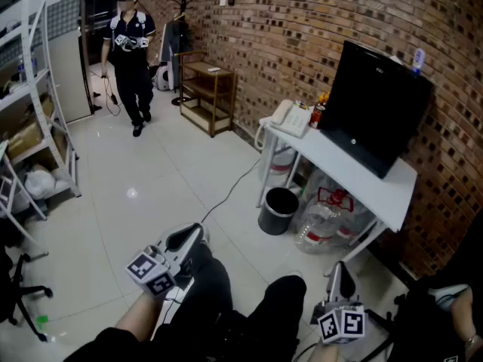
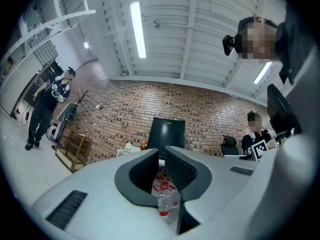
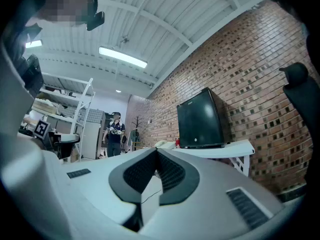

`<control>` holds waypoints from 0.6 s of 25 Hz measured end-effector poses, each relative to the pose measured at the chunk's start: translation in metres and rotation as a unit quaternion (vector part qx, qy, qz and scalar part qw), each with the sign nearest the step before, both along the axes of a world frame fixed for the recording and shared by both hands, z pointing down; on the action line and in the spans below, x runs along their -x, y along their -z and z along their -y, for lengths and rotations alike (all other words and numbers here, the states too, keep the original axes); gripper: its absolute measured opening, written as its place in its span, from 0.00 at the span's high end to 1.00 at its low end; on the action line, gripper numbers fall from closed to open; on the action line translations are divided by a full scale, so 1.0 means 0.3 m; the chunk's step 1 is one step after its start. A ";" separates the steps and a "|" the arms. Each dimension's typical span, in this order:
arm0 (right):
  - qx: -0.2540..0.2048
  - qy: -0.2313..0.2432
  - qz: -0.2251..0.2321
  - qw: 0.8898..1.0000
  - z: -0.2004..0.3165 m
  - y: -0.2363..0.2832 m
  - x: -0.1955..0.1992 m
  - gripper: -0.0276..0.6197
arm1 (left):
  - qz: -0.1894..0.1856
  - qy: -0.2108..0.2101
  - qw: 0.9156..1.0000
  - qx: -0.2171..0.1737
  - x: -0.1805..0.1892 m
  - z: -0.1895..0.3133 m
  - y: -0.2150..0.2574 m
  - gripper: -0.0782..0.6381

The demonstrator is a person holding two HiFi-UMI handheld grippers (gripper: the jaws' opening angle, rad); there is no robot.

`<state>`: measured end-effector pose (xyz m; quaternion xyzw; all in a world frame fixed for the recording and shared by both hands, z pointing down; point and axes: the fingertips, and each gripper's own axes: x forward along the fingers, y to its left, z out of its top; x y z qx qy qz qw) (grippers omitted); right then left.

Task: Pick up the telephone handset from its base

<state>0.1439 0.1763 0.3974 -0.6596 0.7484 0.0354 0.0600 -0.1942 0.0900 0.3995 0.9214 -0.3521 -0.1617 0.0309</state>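
The white telephone (image 1: 290,117), handset resting on its base, sits at the far left end of the white table (image 1: 355,178) against the brick wall. It appears small and distant in the left gripper view (image 2: 129,147) and in the right gripper view (image 3: 162,144). My left gripper (image 1: 189,237) is low over my lap, far from the table, its jaws shut with nothing between them (image 2: 161,151). My right gripper (image 1: 342,272) is low at the right, also far from the phone. Its tips meet on nothing (image 3: 156,151).
A black monitor (image 1: 377,104) fills most of the table, with a red can (image 1: 318,114) beside the phone. Under the table stand a black bin (image 1: 278,210) and water jugs (image 1: 324,221). A wooden shelf (image 1: 205,89), a standing person (image 1: 130,51) and a metal rack (image 1: 38,111) lie beyond.
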 end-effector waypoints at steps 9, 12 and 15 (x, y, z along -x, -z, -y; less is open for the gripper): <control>0.006 0.003 0.000 1.000 0.011 -0.013 0.014 0.94 | -0.003 -0.001 1.000 0.016 0.004 0.005 -0.007 0.84; 0.008 0.007 -0.007 1.000 0.015 0.000 0.013 0.94 | -0.005 0.007 1.000 0.018 0.003 0.010 0.021 0.84; 0.014 0.011 -0.025 1.000 0.026 0.019 0.012 0.94 | 0.005 0.017 1.000 0.012 0.008 0.024 0.051 0.84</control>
